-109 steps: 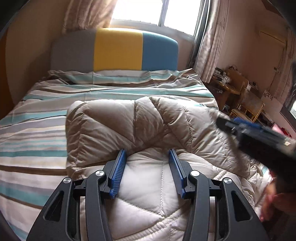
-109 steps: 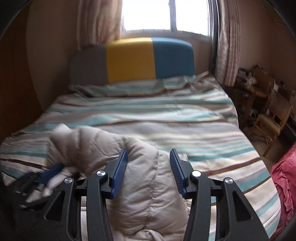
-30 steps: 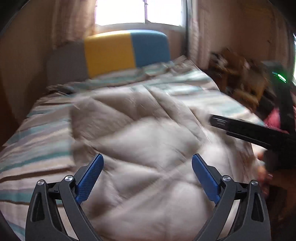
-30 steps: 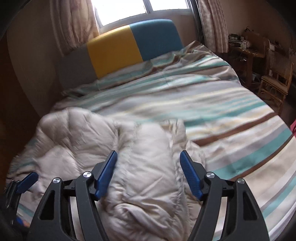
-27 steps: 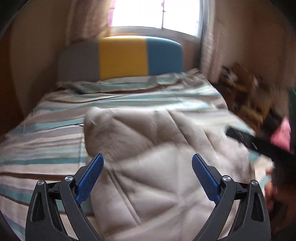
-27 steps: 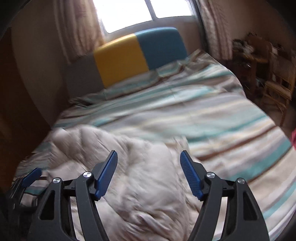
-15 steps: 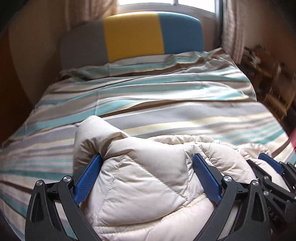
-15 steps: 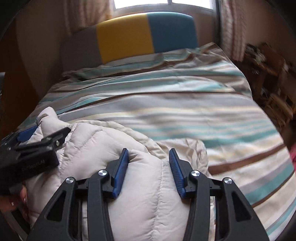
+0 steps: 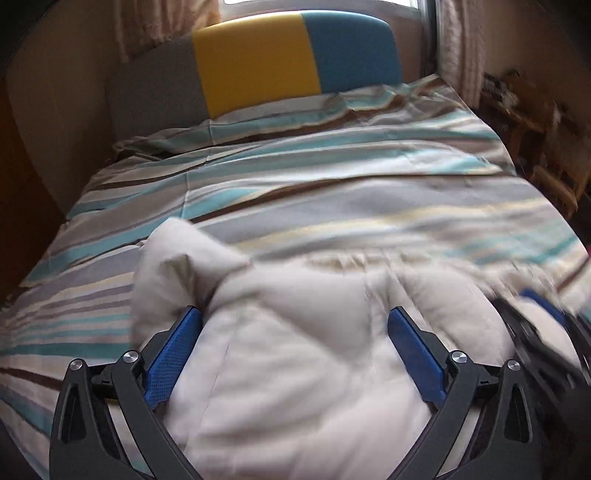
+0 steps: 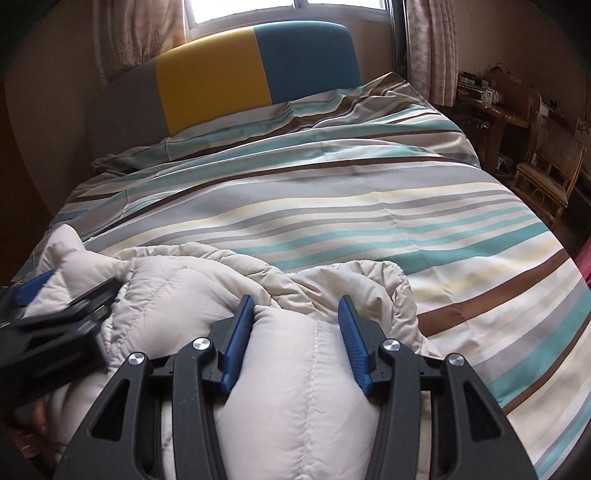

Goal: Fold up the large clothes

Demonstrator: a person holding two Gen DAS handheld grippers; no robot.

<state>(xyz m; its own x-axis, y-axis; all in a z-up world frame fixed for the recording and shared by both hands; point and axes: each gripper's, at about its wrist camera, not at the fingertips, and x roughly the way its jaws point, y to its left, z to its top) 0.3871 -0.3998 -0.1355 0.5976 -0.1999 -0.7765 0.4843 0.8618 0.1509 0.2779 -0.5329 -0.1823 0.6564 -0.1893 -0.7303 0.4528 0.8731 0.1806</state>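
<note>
Jacket (image 10: 295, 398) pinched by right gripper (image 10: 295, 317); left gripper (image 9: 295, 332) wide, straddling it.

Daylight enters from the window (image 10: 288, 14) at the top centre of both views, where it is overexposed to white. The room walls are dim and warm. In the left wrist view the cream jacket (image 9: 295, 332) and the lower right are smeared by motion blur; the right wrist view is sharp. Fisheye bending and dark vignette mark the corners.
</note>
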